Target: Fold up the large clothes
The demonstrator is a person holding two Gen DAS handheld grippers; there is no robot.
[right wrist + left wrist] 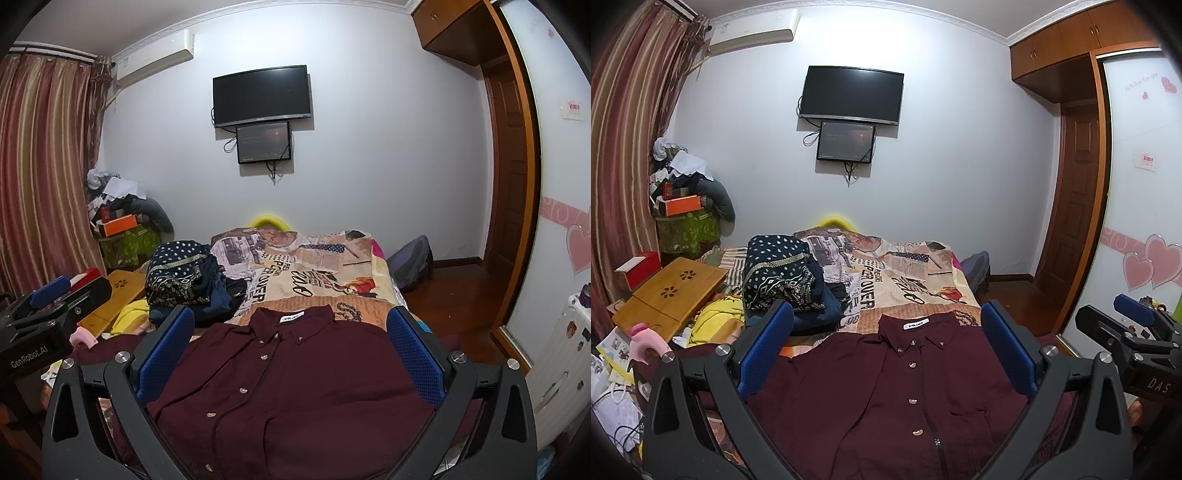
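Both grippers hang side by side above the near end of the bed, aimed down its length. Left gripper (886,354) has its jaws spread wide with nothing between the pads; right gripper (291,354) the same, wide and empty (looks like a pre-grasp hover, neither touches cloth). Directly under them lies the maroon shirt (886,398), spread flat, front up, buttoned, collar (291,319) pointing away, so both shoulders and side seams sit within easy reach for a symmetric first fold. No fold made yet, I judge. It lies on the printed bedspread (912,280), which gives a flat backing. Further back on the left, a pile of dark patterned clothes (779,273) sits clear of the shirt, likely done or queued (cannot tell which). Beyond, a TV (260,94) on the far wall.
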